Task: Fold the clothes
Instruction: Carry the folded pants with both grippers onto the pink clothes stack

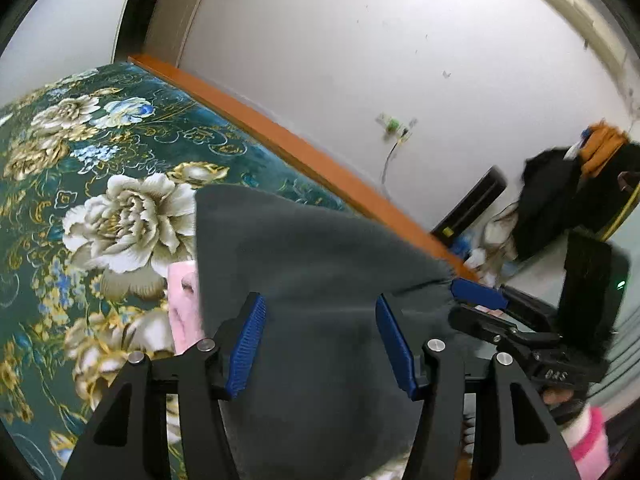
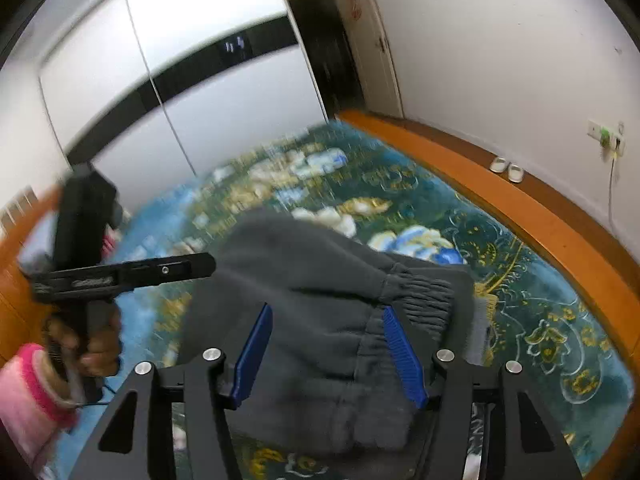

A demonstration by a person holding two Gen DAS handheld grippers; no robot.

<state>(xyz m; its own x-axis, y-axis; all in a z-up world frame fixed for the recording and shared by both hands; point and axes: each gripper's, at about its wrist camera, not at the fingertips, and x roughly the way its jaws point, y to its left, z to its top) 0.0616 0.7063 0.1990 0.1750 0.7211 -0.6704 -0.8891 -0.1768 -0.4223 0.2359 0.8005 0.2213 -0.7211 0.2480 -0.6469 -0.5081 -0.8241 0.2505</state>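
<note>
While each hand-held gripper (image 1: 320, 340) (image 2: 328, 344) gapes, grey trousers (image 2: 320, 280) cover floral bedspread (image 1: 100, 160).

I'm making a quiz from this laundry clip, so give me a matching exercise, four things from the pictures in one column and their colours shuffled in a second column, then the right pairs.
Things:
1. garment
2. bed frame edge
3. sleeve cuff
4. pads on the jaws

Colours:
A. pink
B. blue
C. dark grey
D. orange-brown

Pairs: 1-C, 2-D, 3-A, 4-B
</note>
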